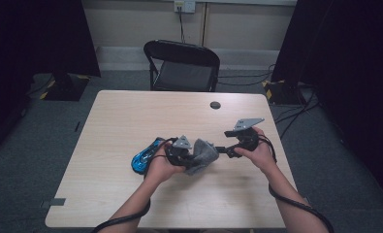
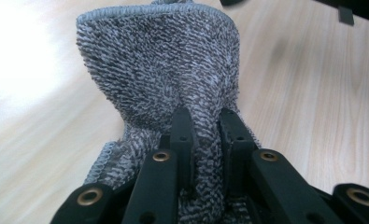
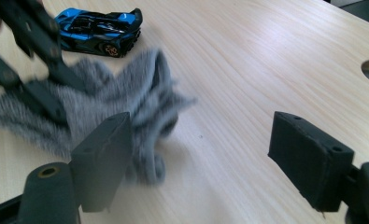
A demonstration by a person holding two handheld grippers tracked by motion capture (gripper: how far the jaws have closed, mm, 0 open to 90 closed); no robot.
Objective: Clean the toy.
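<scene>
Left tongs [image 2: 205, 128] pinching cloth [image 2: 163, 70], toy car [image 3: 99, 31] beside

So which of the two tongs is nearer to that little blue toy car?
Left. The left tongs, shut on the grey woolly cloth, sit right beside the blue toy car. The right tongs hang open beyond the cloth, farther away.

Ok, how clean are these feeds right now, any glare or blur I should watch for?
Left gripper view: the grey cloth is sharp, but glare whites out the table at upper left. Right gripper view: the cloth is motion-smeared, the blue toy car fairly crisp. High view: table evenly lit, surroundings dark.
</scene>
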